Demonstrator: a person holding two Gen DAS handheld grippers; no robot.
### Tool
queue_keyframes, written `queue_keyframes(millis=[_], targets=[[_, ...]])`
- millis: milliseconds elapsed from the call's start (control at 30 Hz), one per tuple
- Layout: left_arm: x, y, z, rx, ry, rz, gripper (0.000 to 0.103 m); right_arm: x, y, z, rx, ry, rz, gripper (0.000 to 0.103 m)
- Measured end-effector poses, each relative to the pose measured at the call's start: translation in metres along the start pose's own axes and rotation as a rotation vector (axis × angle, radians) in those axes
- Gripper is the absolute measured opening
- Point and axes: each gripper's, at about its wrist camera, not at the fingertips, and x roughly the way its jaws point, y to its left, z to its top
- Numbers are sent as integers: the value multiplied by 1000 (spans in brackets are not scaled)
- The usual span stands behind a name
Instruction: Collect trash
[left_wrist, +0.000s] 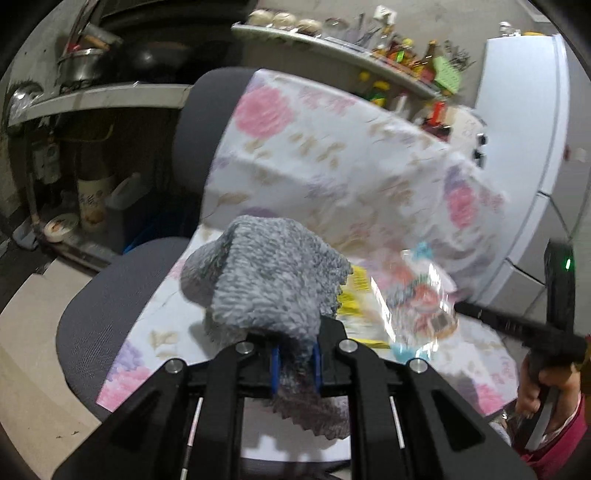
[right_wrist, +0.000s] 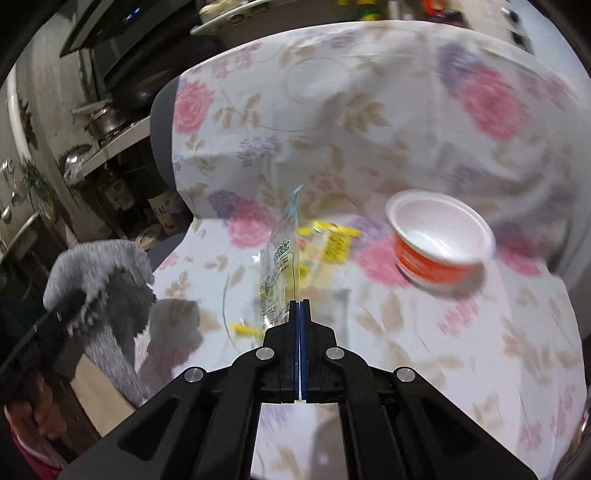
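My left gripper (left_wrist: 294, 363) is shut on a grey fluffy cloth (left_wrist: 266, 280), held above a chair draped in a floral sheet (left_wrist: 332, 158). The cloth also shows at the left of the right wrist view (right_wrist: 103, 273). My right gripper (right_wrist: 300, 306) is shut on a clear plastic wrapper (right_wrist: 282, 258) with printed text, lifted off the sheet; it also shows in the left wrist view (left_wrist: 421, 295). A yellow wrapper (right_wrist: 332, 240) lies on the sheet behind it. An orange-and-white foam bowl (right_wrist: 439, 236) sits tilted on the sheet to the right.
The grey office chair (left_wrist: 110, 295) stands on a beige floor. Kitchen shelves with pots (left_wrist: 81, 66) and bottles (left_wrist: 406, 55) are behind it. A white fridge (left_wrist: 524, 129) is at the right. Bottles and a dish (left_wrist: 59, 227) sit under the left counter.
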Motion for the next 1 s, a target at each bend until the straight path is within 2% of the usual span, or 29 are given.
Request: queue_keyframes(millis=[133, 233, 333, 400, 467, 533, 700, 800, 900, 1000], targets=[[-13, -28, -2, 30, -34, -85, 10, -34, -36, -35, 71, 20, -30, 0], [-12, -51, -10, 57, -42, -134, 10, -43, -59, -60, 82, 46, -105, 1], [9, -70, -22, 68, 19, -164, 10, -31, -77, -78, 72, 89, -189, 6], [20, -81, -31, 97, 49, -156, 10, -24, -88, -88, 74, 111, -187, 7], [28, -89, -41, 121, 79, -151, 10, -19, -101, -97, 118, 127, -177, 21], [30, -92, -45, 137, 92, -149, 10, -22, -107, -103, 144, 122, -147, 63], [34, -90, -49, 138, 108, -154, 10, -27, -93, -120, 87, 100, -122, 71], [36, -90, -51, 134, 116, -160, 10, -19, -79, -124, 38, 111, -121, 82], [35, -88, -52, 133, 117, -162, 10, -11, -61, -125, -29, 114, -143, 83], [34, -86, -52, 127, 117, -159, 10, -15, -49, -123, -80, 77, -141, 84]])
